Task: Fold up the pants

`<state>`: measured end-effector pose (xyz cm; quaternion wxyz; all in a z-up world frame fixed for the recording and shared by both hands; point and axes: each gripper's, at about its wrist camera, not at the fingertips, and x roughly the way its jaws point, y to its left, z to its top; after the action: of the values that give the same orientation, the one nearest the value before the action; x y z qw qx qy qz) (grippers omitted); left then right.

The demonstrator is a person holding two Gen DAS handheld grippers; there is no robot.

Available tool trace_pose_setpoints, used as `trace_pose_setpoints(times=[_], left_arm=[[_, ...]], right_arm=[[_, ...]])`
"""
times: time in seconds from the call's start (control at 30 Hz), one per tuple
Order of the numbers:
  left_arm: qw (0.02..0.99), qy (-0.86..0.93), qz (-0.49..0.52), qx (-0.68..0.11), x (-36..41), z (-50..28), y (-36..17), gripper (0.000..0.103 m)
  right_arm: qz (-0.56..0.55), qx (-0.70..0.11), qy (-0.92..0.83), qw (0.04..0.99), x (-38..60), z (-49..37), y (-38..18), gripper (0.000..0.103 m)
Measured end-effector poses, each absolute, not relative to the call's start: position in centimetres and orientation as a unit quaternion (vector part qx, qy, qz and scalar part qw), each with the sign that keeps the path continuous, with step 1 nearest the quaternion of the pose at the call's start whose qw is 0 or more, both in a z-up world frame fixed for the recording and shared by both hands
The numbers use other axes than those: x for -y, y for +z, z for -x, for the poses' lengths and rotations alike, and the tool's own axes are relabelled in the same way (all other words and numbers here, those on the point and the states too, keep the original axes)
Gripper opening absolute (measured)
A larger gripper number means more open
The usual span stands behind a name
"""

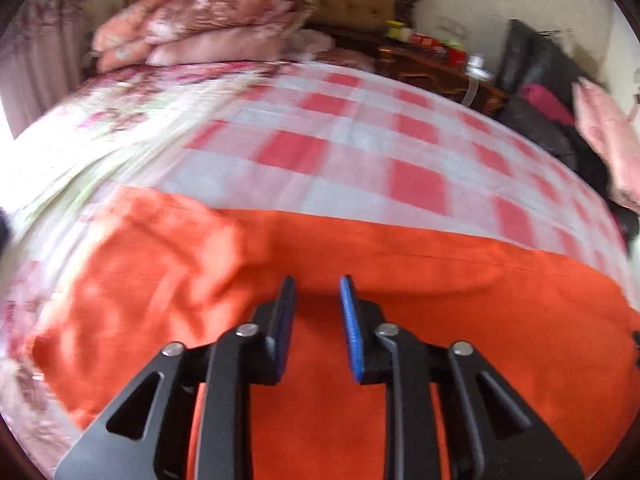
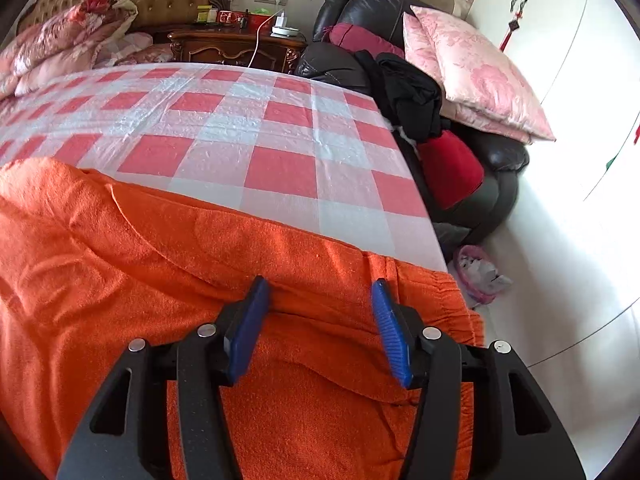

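Orange pants (image 2: pixel 140 248) lie flat on checked sheet (image 2: pixel 256 136), spreading under & ahead of both tools: left gripper (image 1: pixel 317 292) jaws part open w/ nothing between, right gripper (image 2: pixel 320 294) jaws wide apart, empty, elastic waistband (image 2: pixel 448 300) just beyond right jaw.

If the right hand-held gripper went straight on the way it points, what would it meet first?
Most likely the orange pants: the right hand-held gripper, jaws open, points at a raised fold in them. The checked sheet lies beyond; depth is unclear.
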<state>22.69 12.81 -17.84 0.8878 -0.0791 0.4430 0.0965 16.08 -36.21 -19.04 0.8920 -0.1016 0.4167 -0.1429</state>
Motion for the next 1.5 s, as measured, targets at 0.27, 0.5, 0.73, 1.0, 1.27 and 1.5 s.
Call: trace_pose_setpoints(times=[0.27,0.5,0.73,1.0,1.27,1.5], left_arm=[[0.88,0.195,0.039,-0.431,-18.3,-21.0,-17.2,0.063],[0.887,0.049,0.004,-0.458,-10.1,-18.3,-16.9,0.084],[0.884,0.023,-0.03,-0.465,-6.1,-17.5,-18.8,0.102],[0.885,0.021,0.003,-0.466,-6.5,-17.3,-19.2,0.102],[0.885,0.013,-0.024,-0.466,-7.7,-17.8,-18.9,0.102],[0.889,0.073,-0.045,-0.45,-13.2,-17.2,-18.5,0.102]], right_arm=[[0.11,-0.414,-0.154,0.89,36.0,-16.1,-19.1,0.055],[0.107,-0.415,-0.152,0.891,36.1,-16.1,-19.2,0.055],[0.089,-0.415,-0.141,0.894,36.5,-16.1,-18.9,0.056],[0.087,-0.357,-0.022,0.93,28.5,-13.3,-12.4,0.088],[0.074,-0.402,0.131,0.903,13.3,-13.3,-14.8,0.088],[0.098,-0.459,0.127,0.874,9.8,-13.6,-18.9,0.088]])
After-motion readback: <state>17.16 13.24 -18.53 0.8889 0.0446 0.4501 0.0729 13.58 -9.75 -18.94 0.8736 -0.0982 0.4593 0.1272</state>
